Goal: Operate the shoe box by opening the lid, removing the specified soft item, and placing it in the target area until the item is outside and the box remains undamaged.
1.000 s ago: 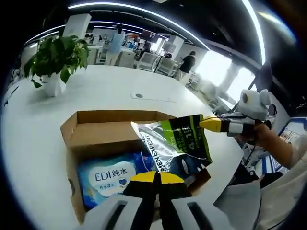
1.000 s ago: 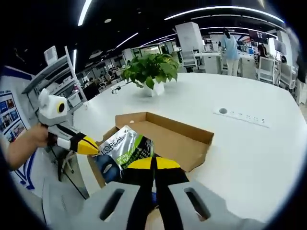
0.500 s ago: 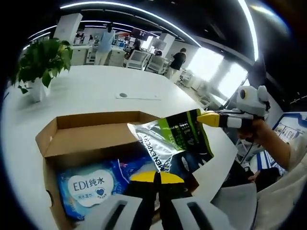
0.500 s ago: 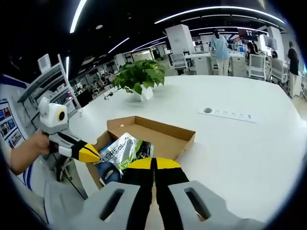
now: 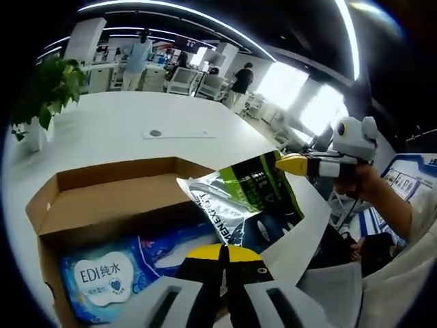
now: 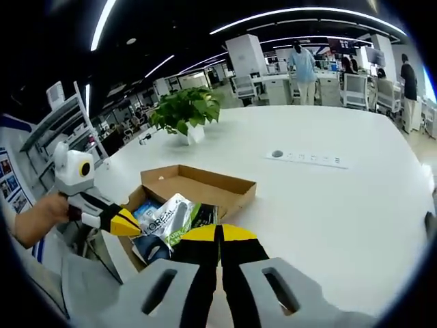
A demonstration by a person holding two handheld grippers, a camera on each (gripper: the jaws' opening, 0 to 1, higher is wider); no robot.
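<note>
My left tool point(image 5: 222, 254) and my right tool point(image 6: 220, 236) each pinch the silver-and-green pouch point(image 5: 247, 203) between pressed-together jaws, one at each end. In the left gripper view the right tool point(image 5: 293, 164) grips the pouch's corner at about 2 o'clock, a hand point(image 5: 362, 183) behind it. The pouch hangs above the open cardboard shoe box point(image 5: 102, 205), clear of the blue wet-wipe pack point(image 5: 109, 280) that lies inside at about 8 o'clock. Compared with a second ago, the box and wipes have slid further toward 8 o'clock in this view and the potted plant point(image 5: 41, 92) has moved to the 9 o'clock edge. In the right gripper view the left tool point(image 6: 119, 221) meets the pouch point(image 6: 174, 219) from 9 o'clock; the box point(image 6: 198, 188) on the white surface point(image 6: 328, 205) looks smaller and farther than before, with the plant point(image 6: 184, 113) beyond at 11 o'clock.
</note>
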